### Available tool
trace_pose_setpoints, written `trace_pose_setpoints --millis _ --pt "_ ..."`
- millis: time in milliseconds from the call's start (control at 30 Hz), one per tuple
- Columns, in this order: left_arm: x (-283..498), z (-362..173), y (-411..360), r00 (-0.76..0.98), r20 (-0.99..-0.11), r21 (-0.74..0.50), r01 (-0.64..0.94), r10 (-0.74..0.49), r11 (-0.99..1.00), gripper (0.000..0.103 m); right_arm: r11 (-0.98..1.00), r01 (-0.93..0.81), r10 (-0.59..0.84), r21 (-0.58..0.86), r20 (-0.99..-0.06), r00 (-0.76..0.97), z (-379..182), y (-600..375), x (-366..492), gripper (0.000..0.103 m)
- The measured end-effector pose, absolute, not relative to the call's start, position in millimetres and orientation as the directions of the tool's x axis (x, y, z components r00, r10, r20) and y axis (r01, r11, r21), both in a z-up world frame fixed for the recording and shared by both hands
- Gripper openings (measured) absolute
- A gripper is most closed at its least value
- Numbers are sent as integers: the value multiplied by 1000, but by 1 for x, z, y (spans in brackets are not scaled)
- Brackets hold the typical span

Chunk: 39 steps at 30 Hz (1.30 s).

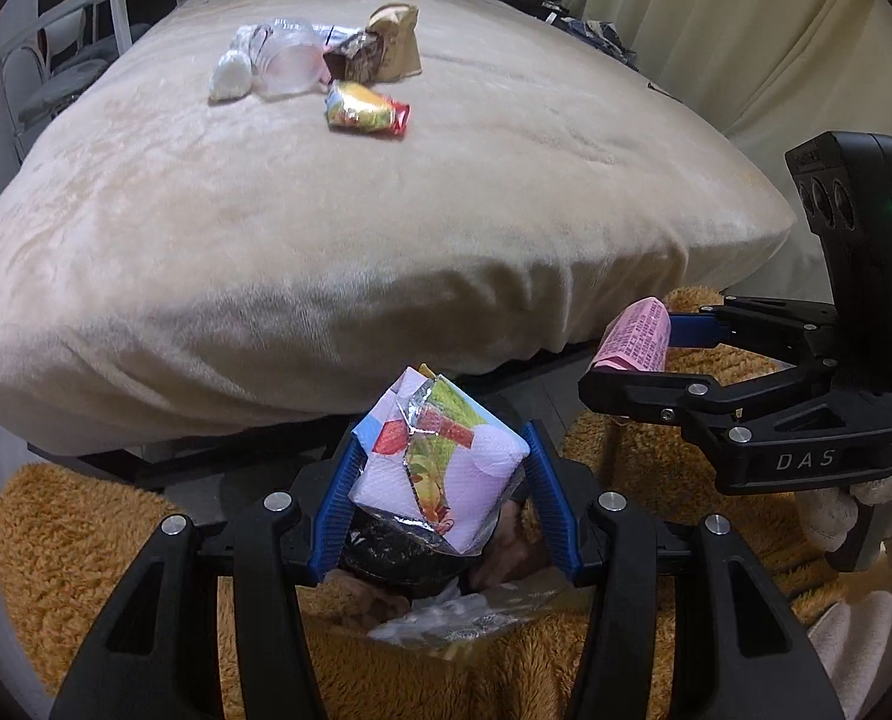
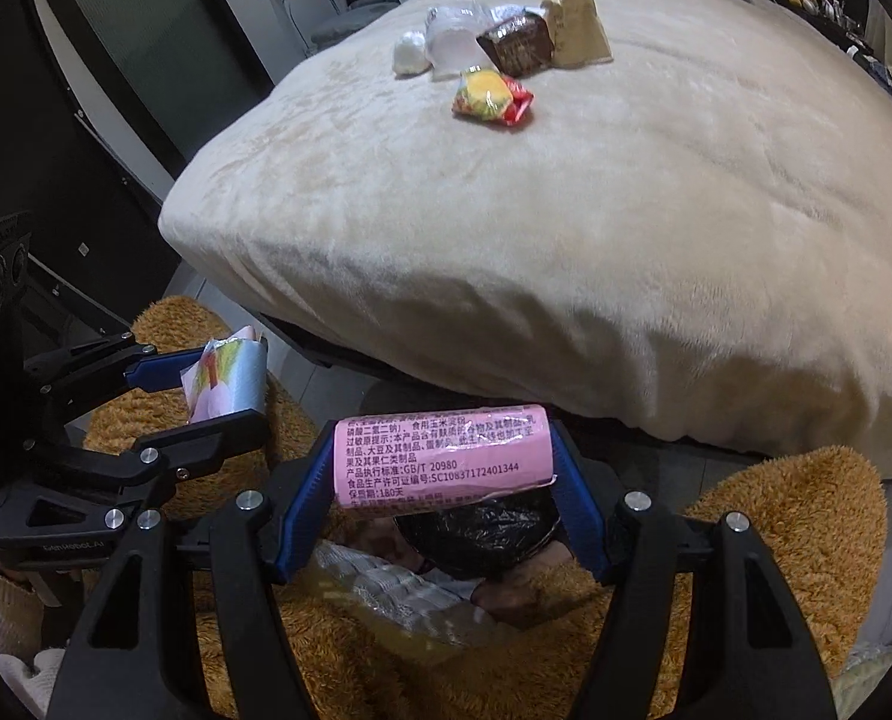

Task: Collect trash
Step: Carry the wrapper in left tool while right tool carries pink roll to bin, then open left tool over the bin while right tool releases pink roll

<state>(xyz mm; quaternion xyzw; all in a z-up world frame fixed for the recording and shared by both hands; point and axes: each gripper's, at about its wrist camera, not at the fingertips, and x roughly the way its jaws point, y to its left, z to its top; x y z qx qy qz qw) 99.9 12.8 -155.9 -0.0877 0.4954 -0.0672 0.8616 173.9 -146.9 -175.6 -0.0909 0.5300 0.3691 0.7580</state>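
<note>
Left gripper [image 1: 440, 474]: I am seeing it clamping a crumpled white wrapper [image 1: 440, 468] with a fruit print and foil edges, blue pads pressing both sides, jaws only partly closed around its bulk. It is hanging low in front of the bed [image 1: 326, 228], above the black-lined trash bin [image 1: 398, 558] sitting on the orange shaggy rug [image 1: 86, 552].

Right gripper [image 2: 446, 459]: I am watching it pinching a pink wrapper [image 2: 443, 459] with printed text, held crosswise between the blue pads, jaws parted just to the wrapper's width. The bin's black liner [image 2: 481, 534] is showing directly under it. Some clear crinkled plastic [image 2: 398, 588] is lying just beside the bin on the rug.

Both grippers are sitting side by side, near each other but apart, each over the bin area.

More trash is lying on the bed, well apart from both grippers: a yellow-and-red snack packet [image 2: 493, 97] nearest, then behind it a dark brown packet [image 2: 517, 47], a tan paper bag [image 2: 577, 24], a clear plastic container [image 2: 451, 42] and a white crumpled wad [image 2: 411, 54], clustered and partly touching one another
</note>
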Motion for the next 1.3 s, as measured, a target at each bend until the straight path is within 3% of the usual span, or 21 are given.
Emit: trace_pose_setpoints --millis 433,1067,1133,1200,1300 --pt "125 -231 27 307 -911 -301 -35 -276 953 52 764 -576 359 290 -933 6 -251 -138 198 67" --pt "150 -272 32 162 -926 -355 -59 -342 933 53 806 -479 337 347 -935 -111 -294 -139 223 68" --pt "150 -273 33 159 -926 -356 -64 -343 932 55 810 -466 344 357 -932 -116 -296 -140 225 68" --pt "151 -274 36 159 -927 -354 -79 -339 932 71 811 -452 357 372 -926 -120 -296 -143 228 70" --pt "151 -273 39 159 -930 -348 -100 -331 932 72 814 -439 366 381 -923 -121 -294 -143 229 76"
